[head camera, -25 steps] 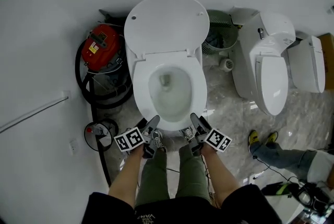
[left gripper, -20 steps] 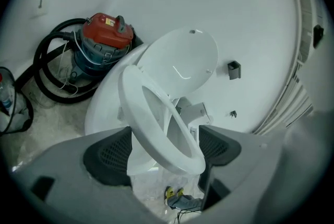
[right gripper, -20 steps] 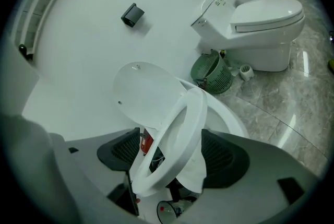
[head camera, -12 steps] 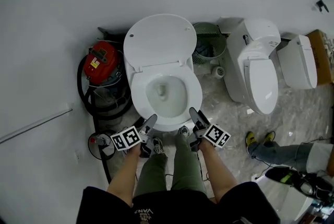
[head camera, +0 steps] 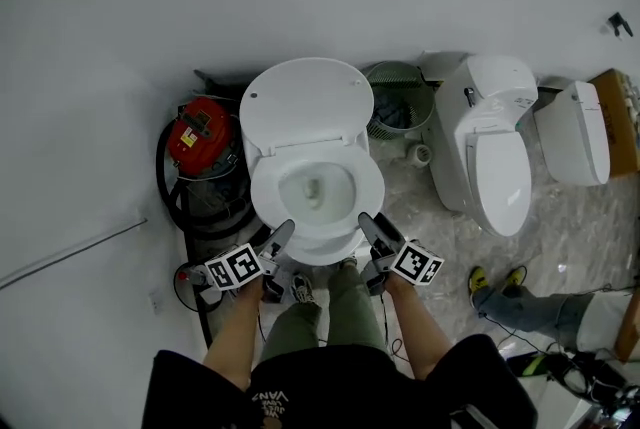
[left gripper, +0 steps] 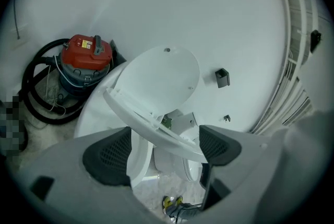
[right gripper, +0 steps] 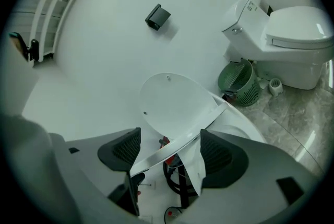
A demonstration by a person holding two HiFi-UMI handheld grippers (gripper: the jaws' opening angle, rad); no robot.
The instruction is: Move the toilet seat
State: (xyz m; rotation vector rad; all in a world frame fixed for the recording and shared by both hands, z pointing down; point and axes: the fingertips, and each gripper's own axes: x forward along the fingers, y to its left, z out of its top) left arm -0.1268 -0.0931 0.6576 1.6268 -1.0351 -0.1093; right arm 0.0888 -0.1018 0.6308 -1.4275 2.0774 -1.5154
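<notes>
A white toilet stands at the wall with its lid (head camera: pixel 305 102) up. The toilet seat (head camera: pixel 372 187) is a white ring over the bowl. My left gripper (head camera: pixel 280 235) is at the seat's front left rim and my right gripper (head camera: pixel 364 223) at its front right rim. In the left gripper view the seat (left gripper: pixel 151 121) is a thin band lifted off the bowl, running slantwise between the jaws of the left gripper (left gripper: pixel 164 147), lid (left gripper: pixel 156 82) behind. The right gripper view shows the same seat (right gripper: pixel 177 142) band across the right gripper (right gripper: pixel 170 152). Each gripper is shut on the rim.
A red vacuum (head camera: pixel 203 142) with a black hose (head camera: pixel 185 207) sits left of the toilet. A green basket (head camera: pixel 395 112) stands to its right, then a second toilet (head camera: pixel 495 157) and a third (head camera: pixel 575 132). Another person's legs (head camera: pixel 530 307) lie at the lower right.
The head view has pulled back, so the toilet looks smaller and lower in the frame. Both grippers stay at the seat's front rim, which seems slightly lifted.
</notes>
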